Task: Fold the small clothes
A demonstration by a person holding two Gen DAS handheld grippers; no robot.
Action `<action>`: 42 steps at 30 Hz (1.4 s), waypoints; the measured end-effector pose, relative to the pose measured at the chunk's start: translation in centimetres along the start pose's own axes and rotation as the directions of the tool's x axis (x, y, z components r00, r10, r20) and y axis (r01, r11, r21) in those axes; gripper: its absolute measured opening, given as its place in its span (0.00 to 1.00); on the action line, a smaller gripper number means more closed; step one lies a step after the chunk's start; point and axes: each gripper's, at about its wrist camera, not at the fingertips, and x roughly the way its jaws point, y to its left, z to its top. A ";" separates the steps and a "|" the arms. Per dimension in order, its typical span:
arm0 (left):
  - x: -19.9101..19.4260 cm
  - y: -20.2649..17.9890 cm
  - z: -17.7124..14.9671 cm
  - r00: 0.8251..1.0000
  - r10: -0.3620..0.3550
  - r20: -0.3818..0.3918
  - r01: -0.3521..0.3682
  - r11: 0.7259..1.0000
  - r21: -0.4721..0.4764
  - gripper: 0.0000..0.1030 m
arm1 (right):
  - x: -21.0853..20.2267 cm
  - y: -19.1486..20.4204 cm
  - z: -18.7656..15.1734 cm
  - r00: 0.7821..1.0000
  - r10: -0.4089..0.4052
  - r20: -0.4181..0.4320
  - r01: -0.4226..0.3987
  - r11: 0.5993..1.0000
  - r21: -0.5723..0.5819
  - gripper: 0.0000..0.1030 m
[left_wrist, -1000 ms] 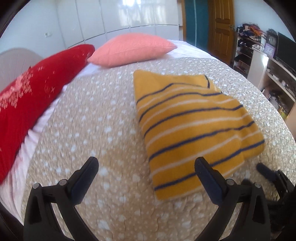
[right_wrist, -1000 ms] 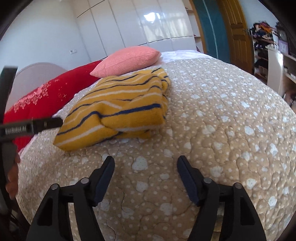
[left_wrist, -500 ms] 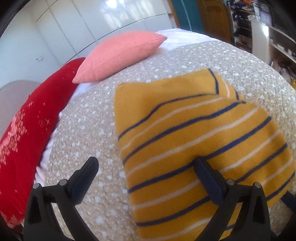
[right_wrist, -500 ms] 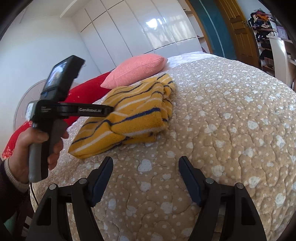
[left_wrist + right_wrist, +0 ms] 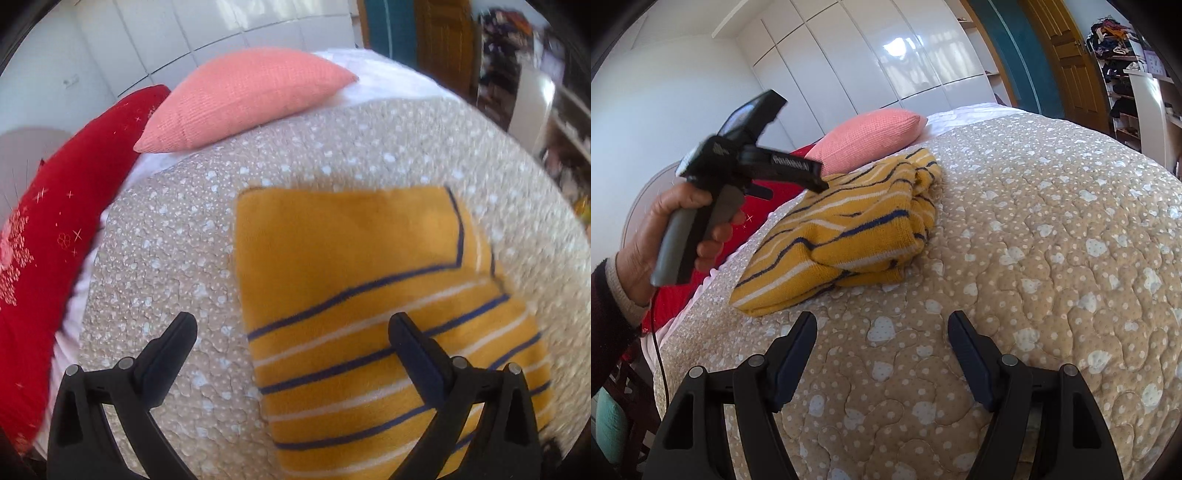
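A yellow garment with blue and white stripes lies folded on the beige quilted bed. My left gripper is open and empty, held above the garment's near left edge. In the right wrist view the folded garment sits ahead and to the left. My right gripper is open and empty over bare quilt, short of the garment. The left gripper, held by a hand, hovers over the garment's left side there.
A pink pillow and a red pillow lie at the head of the bed. White wardrobes stand behind. A door and cluttered shelves are at the right. The bed's left edge drops off near the red pillow.
My left gripper has risen and moved forward over the garment, tilting down. The right gripper has stayed nearly still and open.
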 end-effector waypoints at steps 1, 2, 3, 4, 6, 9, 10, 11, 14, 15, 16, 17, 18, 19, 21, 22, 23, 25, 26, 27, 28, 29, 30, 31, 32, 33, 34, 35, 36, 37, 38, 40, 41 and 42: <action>0.1 0.3 0.2 1.000 0.006 0.001 -0.006 1.000 -0.020 1.00 | 0.0 0.0 0.0 1.000 -0.001 0.000 0.001 1.000 -0.001 0.75; 0.9 0.6 0.2 0.999 0.030 -0.023 -0.030 0.999 -0.031 1.00 | 0.0 0.0 0.0 1.000 -0.001 0.000 0.001 1.000 -0.002 0.75; 1.9 0.5 0.1 0.998 0.046 -0.053 -0.047 0.999 -0.024 1.00 | 0.0 0.0 0.0 1.000 -0.001 0.000 0.001 1.000 -0.002 0.75; 2.9 0.3 -0.1 0.995 0.049 -0.089 -0.050 0.999 -0.011 1.00 | 0.0 0.0 0.0 1.000 -0.001 -0.001 0.001 1.000 -0.002 0.75; 3.3 0.7 -0.6 0.996 0.023 -0.091 -0.027 0.998 -0.049 1.00 | 0.0 0.1 0.0 1.000 -0.001 -0.001 0.001 1.000 -0.003 0.75; 1.6 2.3 -1.6 0.995 -0.071 -0.065 0.061 0.988 -0.144 1.00 | -0.1 0.2 0.0 1.000 -0.005 -0.001 0.005 1.000 -0.005 0.75; 0.8 2.8 -2.2 0.995 -0.089 -0.048 0.080 0.983 -0.163 1.00 | 0.0 0.2 0.0 1.000 -0.006 -0.002 0.006 1.000 -0.007 0.75; -0.3 3.2 -3.0 0.995 -0.096 -0.020 0.091 0.979 -0.181 1.00 | 0.0 0.2 0.0 1.000 -0.008 -0.002 0.008 1.000 -0.008 0.75; -5.3 4.7 -6.9 0.992 -0.046 0.116 0.070 0.973 -0.218 1.00 | 0.1 0.4 -0.1 1.000 -0.020 -0.005 0.020 1.000 -0.013 0.75; -6.7 4.9 -8.0 0.988 -0.013 0.155 0.047 0.974 -0.220 1.00 | 0.1 0.5 0.0 1.000 -0.030 -0.007 0.030 0.999 -0.013 0.75; -8.2 5.0 -9.2 0.981 0.023 0.195 0.021 0.975 -0.219 1.00 | 0.0 0.6 0.0 0.999 -0.046 -0.010 0.046 0.999 -0.008 0.75; -10.0 5.2 -10.5 0.966 0.065 0.249 -0.009 0.976 -0.220 1.00 | -0.2 0.8 0.0 0.997 -0.069 -0.018 0.069 0.998 -0.002 0.75; -12.0 5.4 -12.1 0.944 0.117 0.309 -0.047 0.973 -0.225 1.00 | -0.4 1.2 0.1 0.995 -0.094 -0.026 0.094 0.996 0.005 0.75; -13.2 5.7 -13.2 0.924 0.157 0.349 -0.076 0.969 -0.234 1.00 | -0.7 1.5 0.0 0.994 -0.106 -0.029 0.107 0.994 0.013 0.75; -16.2 6.0 -15.6 0.881 0.218 0.419 -0.113 0.959 -0.261 1.00 | -1.5 2.0 -0.1 0.992 -0.119 -0.030 0.120 0.992 0.050 0.76; -17.4 6.1 -16.6 0.876 0.212 0.434 -0.101 0.959 -0.265 1.00 | -1.9 2.3 -0.2 0.992 -0.125 -0.035 0.127 0.989 0.072 0.76; -17.9 6.2 -17.0 0.876 0.200 0.439 -0.087 0.961 -0.264 1.00 | -2.2 2.6 -0.3 0.990 -0.137 -0.045 0.140 0.987 0.081 0.76; -19.4 6.1 -18.1 0.877 0.178 0.447 -0.062 0.963 -0.262 1.00 | -2.8 3.4 -0.4 0.984 -0.165 -0.059 0.169 0.983 0.071 0.76; -20.2 5.9 -18.8 0.863 0.201 0.464 -0.080 0.960 -0.267 1.00 | -3.0 3.8 -0.4 0.982 -0.180 -0.062 0.183 0.981 0.060 0.76; -20.7 5.7 -19.3 0.845 0.226 0.485 -0.100 0.957 -0.272 1.00 | -3.4 4.5 -0.4 0.977 -0.205 -0.063 0.207 0.978 0.037 0.76; -21.3 5.5 -20.1 0.819 0.255 0.514 -0.122 0.953 -0.279 1.00 | -3.5 4.9 -0.4 0.973 -0.221 -0.062 0.223 0.975 0.021 0.76; -21.7 5.1 -20.6 0.794 0.283 0.538 -0.144 0.947 -0.287 1.00 | -3.7 5.4 -0.3 0.969 -0.239 -0.060 0.240 0.971 0.004 0.76; -22.0 4.9 -21.1 0.785 0.293 0.546 -0.151 0.945 -0.289 1.00 | -3.9 6.0 -0.3 0.964 -0.260 -0.057 0.259 0.966 -0.015 0.76; -21.9 4.9 -21.4 0.804 0.267 0.531 -0.134 0.952 -0.276 1.00 | -3.9 6.4 -0.2 0.961 -0.270 -0.056 0.269 0.963 -0.024 0.76; -21.9 5.0 -21.5 0.823 0.242 0.514 -0.117 0.958 -0.263 1.00 | -4.0 6.6 -0.2 0.959 -0.279 -0.056 0.278 0.960 -0.032 0.77; -21.3 5.1 -21.5 0.864 0.184 0.469 -0.076 0.968 -0.238 1.00 | -4.0 6.8 -0.2 0.956 -0.286 -0.059 0.284 0.958 -0.041 0.77; -21.2 5.2 -21.6 0.882 0.156 0.445 -0.056 0.972 -0.229 1.00 | -3.9 6.9 -0.2 0.956 -0.287 -0.061 0.285 0.958 -0.043 0.77; -20.7 5.3 -21.7 0.901 0.124 0.415 -0.032 0.975 -0.221 1.00 | -3.9 7.0 -0.2 0.955 -0.289 -0.063 0.286 0.957 -0.047 0.77; -20.2 5.5 -21.9 0.914 0.104 0.392 -0.015 0.975 -0.223 1.00 | -3.8 7.3 -0.1 0.954 -0.293 -0.065 0.290 0.956 -0.051 0.77; -19.9 5.6 -22.1 0.920 0.100 0.379 -0.012 0.974 -0.227 1.00 | -3.7 7.4 -0.1 0.952 -0.298 -0.066 0.295 0.954 -0.058 0.77; -19.4 5.7 -22.3 0.927 0.100 0.362 -0.015 0.973 -0.231 1.00 | -3.6 7.5 -0.2 0.949 -0.309 -0.067 0.305 0.950 -0.072 0.77; -18.6 5.9 -22.5 0.937 0.101 0.335 -0.021 0.972 -0.234 1.00 | -3.5 7.9 -0.3 0.942 -0.327 -0.070 0.319 0.943 -0.098 0.77; -18.3 5.9 -22.7 0.940 0.099 0.326 -0.021 0.972 -0.235 1.00 | -3.4 8.0 -0.3 0.939 -0.335 -0.071 0.327 0.939 -0.110 0.77; -17.9 6.0 -22.8 0.945 0.092 0.313 -0.016 0.971 -0.237 1.00 | -3.3 8.2 -0.4 0.936 -0.345 -0.073 0.335 0.934 -0.123 0.77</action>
